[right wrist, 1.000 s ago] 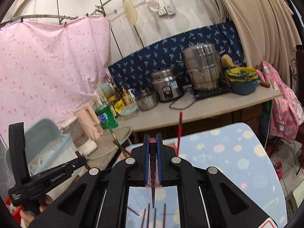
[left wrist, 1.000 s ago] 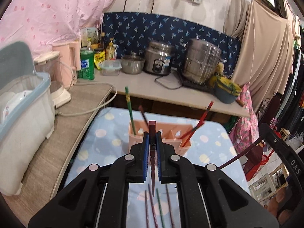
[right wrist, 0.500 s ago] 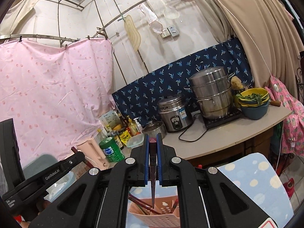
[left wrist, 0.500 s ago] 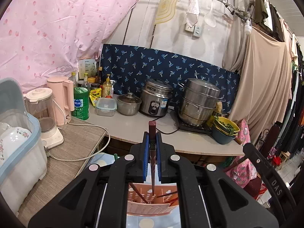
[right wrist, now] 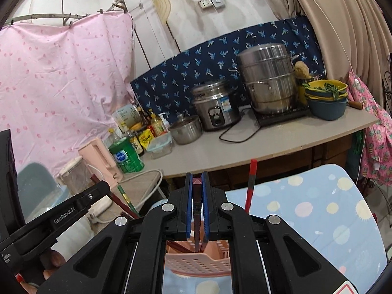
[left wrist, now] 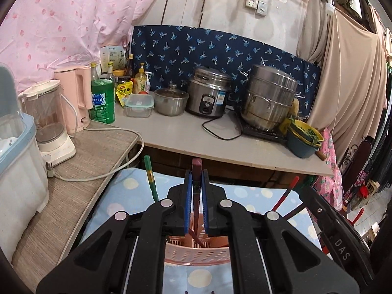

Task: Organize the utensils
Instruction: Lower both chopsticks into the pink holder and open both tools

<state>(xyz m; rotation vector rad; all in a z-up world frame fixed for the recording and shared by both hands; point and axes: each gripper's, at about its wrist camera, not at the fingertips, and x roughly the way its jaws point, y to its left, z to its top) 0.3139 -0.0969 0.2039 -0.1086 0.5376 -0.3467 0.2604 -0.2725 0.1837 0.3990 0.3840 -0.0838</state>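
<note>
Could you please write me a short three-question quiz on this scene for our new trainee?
1. True or false: the left gripper is shut on a chopstick.
2. What stands below both grippers?
A. pink basket
B. steel pot
C. green bottle
3. What colour is the chopstick standing to the right of the right gripper?

Key: 1 true; 2 A; 3 red.

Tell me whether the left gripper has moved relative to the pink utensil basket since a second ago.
Yes. The left gripper, shut on a dark red chopstick, came closer and over the pink utensil basket, which earlier stood farther ahead on the dotted tablecloth.
</note>
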